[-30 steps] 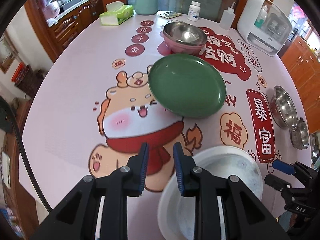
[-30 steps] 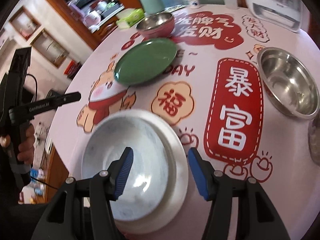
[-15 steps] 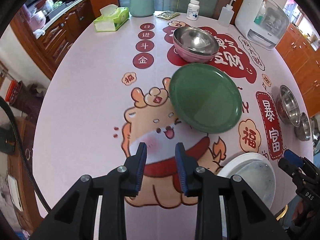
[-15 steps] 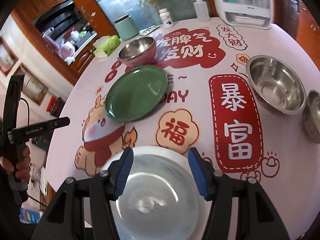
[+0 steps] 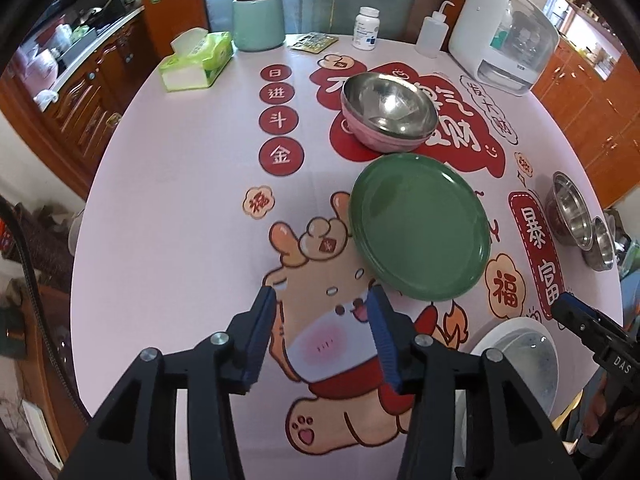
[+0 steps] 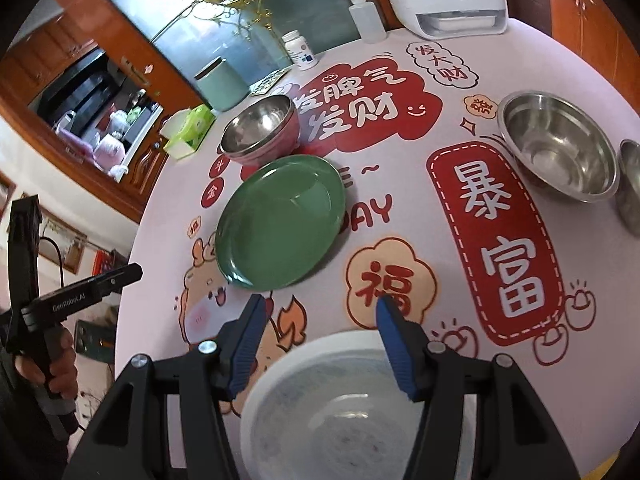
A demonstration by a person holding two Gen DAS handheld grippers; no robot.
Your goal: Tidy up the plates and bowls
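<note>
Green plate (image 5: pixel 420 232): lying flat, face up, on pink printed tablecloth (image 5: pixel 180 220); round, so no long axis to report. Sitting ahead and right of left gripper (image 5: pixel 322 336), apart from it, rim just past right fingertip in left wrist view. Left gripper: fingers spread wide, holding nothing, hovering over cartoon animal print. Pink bowl with steel bowl nested inside (image 5: pixel 388 110): standing upright just behind green plate, near or touching its far rim; cannot tell which. White bowl on white plate (image 6: pixel 340 408): resting at near table edge, directly under right gripper (image 6: pixel 320 340), far rim between fingertips in right wrist view. Right gripper: fingers wide apart, gripping nothing. Large steel bowl (image 6: pixel 560 152) and smaller steel bowl (image 6: pixel 630 184): standing side by side, upright, well right of green plate. Compared with one second ago: left gripper fingers now opened much wider; white stack now showing lower in right wrist view, green plate nearer frame centre.
</note>
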